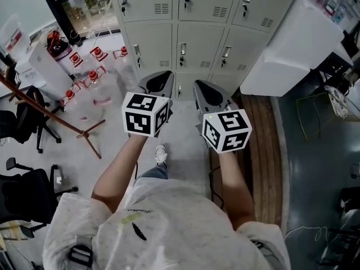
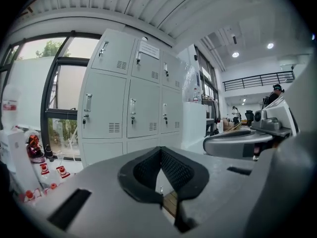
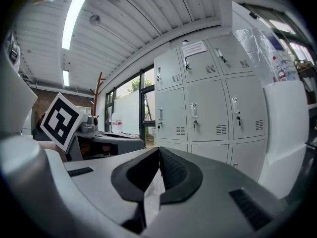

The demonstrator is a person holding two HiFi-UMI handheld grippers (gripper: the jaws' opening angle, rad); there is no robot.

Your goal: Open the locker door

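A bank of grey lockers (image 1: pixel 199 46) stands ahead, and every door I can see is closed, each with a small handle and a keyed lock. I hold both grippers side by side in front of it, short of the doors and touching nothing. The left gripper (image 1: pixel 159 82) is shut and empty, and so is the right gripper (image 1: pixel 203 89). The left gripper view shows its pads meeting at the tip (image 2: pixel 161 150) with the lockers (image 2: pixel 133 108) beyond. The right gripper view shows closed jaws (image 3: pixel 158 150) and the lockers (image 3: pixel 208 103) to the right.
A large white box (image 1: pixel 292 44) stands against the lockers on the right. On the left, a wooden coat stand (image 1: pixel 56 120) leans over the floor, beside small red items (image 1: pixel 84 77) and black office chairs (image 1: pixel 28 190). A wooden floor strip (image 1: pixel 264 151) runs along the right.
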